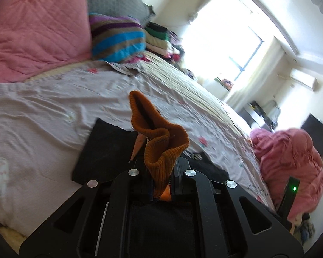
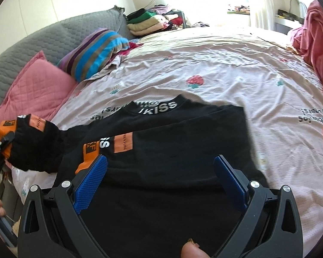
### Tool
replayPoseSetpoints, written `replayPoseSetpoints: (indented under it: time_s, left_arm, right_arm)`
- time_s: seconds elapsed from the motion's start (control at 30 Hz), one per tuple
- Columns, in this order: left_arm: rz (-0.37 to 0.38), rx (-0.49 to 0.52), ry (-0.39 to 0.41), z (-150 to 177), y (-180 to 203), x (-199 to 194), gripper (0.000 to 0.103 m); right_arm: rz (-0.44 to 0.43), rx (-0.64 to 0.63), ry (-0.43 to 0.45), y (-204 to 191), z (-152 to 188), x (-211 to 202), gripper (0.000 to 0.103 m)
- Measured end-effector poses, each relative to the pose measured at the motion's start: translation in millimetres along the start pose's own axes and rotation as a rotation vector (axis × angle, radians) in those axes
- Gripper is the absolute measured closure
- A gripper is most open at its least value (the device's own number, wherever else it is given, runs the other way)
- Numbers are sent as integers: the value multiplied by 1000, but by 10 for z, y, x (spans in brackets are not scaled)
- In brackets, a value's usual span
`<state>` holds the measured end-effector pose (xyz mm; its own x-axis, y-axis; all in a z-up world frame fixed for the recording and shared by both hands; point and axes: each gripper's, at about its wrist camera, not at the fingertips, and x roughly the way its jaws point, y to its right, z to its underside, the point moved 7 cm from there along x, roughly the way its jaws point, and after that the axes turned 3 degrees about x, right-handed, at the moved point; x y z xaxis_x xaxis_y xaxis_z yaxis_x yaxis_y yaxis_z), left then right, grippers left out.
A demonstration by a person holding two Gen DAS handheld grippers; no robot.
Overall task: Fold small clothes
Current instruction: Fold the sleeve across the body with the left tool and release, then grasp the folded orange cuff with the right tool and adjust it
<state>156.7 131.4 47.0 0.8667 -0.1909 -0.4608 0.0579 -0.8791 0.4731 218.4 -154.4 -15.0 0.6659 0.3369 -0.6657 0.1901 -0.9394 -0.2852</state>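
A small black top (image 2: 172,142) with white lettering and orange patches lies on the bed. Its body is flat, one sleeve folded across it. The other sleeve (image 2: 38,146) is lifted at the left. My left gripper (image 1: 160,172) is shut on that sleeve's orange ribbed cuff (image 1: 159,142), which stands up out of the jaws; the black top also shows below it (image 1: 105,150). The left gripper shows at the left edge of the right wrist view (image 2: 0,148). My right gripper (image 2: 160,169) is open, its blue pads (image 2: 90,182) spread over the top's lower body, holding nothing.
The bed has a pink strawberry-print sheet (image 2: 236,81). A pink pillow (image 1: 36,34), a striped cushion (image 1: 118,38) and a grey headboard (image 2: 43,36) lie at its head. Folded clothes (image 2: 148,21) are stacked in the far corner. A pink blanket (image 1: 290,161) is heaped at the bed's side.
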Motion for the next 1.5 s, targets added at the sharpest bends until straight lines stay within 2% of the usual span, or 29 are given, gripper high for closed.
replayPoseSetpoints:
  time_s: [0.27,0.7,0.77,0.83,0.97,1.03,1.13,1.27,1.37,1.43,1.5]
  left_arm:
    - [45,58,-98,316,417,291,99]
    - [72,152,-255,829,771,708,99]
    - [87,162,-291,930,810,769,93]
    - [111,159,-324,1008,834,808,83]
    - [115,160,-328,1003,825,781,66]
    - [109,149,-312,949,781,734,46]
    - [109,134,-293,869,735,679,41]
    - [71,110,-270,746,604,621,38]
    - [41,97,-255,683,498,573,29]
    - [5,95,-236,633,412,529,14]
    - [-49,99,-211,570,317,474,10]
  right_arm:
    - [14,43,20,291,-12,-149,5]
    - [49,84,21,621,37,-221,5]
    - [52,93,13,662,62,-210,5]
    - [45,101,1,670,90,-189,5]
    - [20,98,-32,626,159,-115,5]
    - [-11,90,-62,532,226,-52,5]
    - [-60,85,-111,372,322,47,5]
    - [-107,61,-163,132,439,143,5]
    - [-132,31,-218,-69,567,235,5]
    - [-145,18,-246,-176,642,285,5]
    - [-151,-5,-263,-270,701,323,10]
